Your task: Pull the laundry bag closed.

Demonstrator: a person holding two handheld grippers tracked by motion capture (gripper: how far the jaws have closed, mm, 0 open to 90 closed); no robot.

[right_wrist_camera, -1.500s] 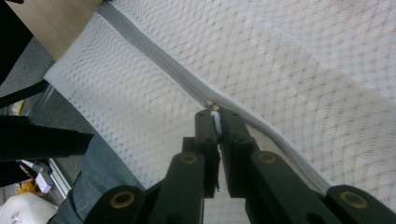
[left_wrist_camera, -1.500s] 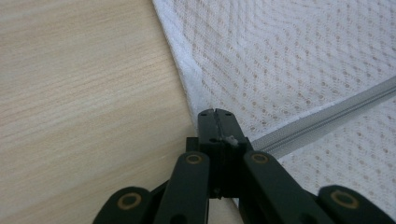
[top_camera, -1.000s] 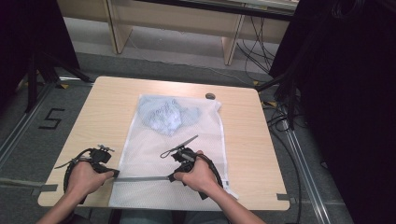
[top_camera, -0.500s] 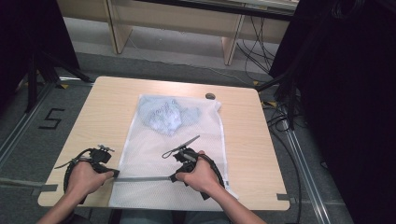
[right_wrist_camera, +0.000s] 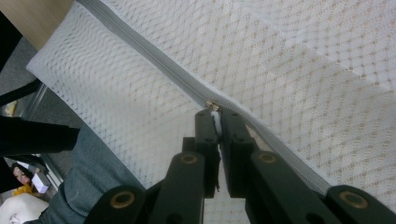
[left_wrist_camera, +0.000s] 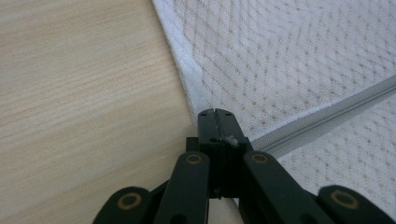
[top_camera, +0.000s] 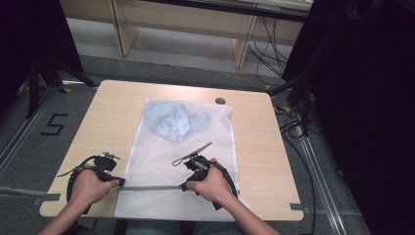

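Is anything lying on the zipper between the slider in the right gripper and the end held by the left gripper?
Nothing visible does. The grey zipper runs bare across the mesh bag from the right gripper to the left gripper; the blue garment lies farther up inside.

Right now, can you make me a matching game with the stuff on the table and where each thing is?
Things:
1. blue cloth
2. zipper
3. small dark disc
4. left gripper

Places or states:
A. on bare wood by the bag's far corner
B. inside the mesh bag, far end
C. shut on the bag's left edge
D. grey line running between the two grippers

Pairs: 1-B, 2-D, 3-A, 4-C
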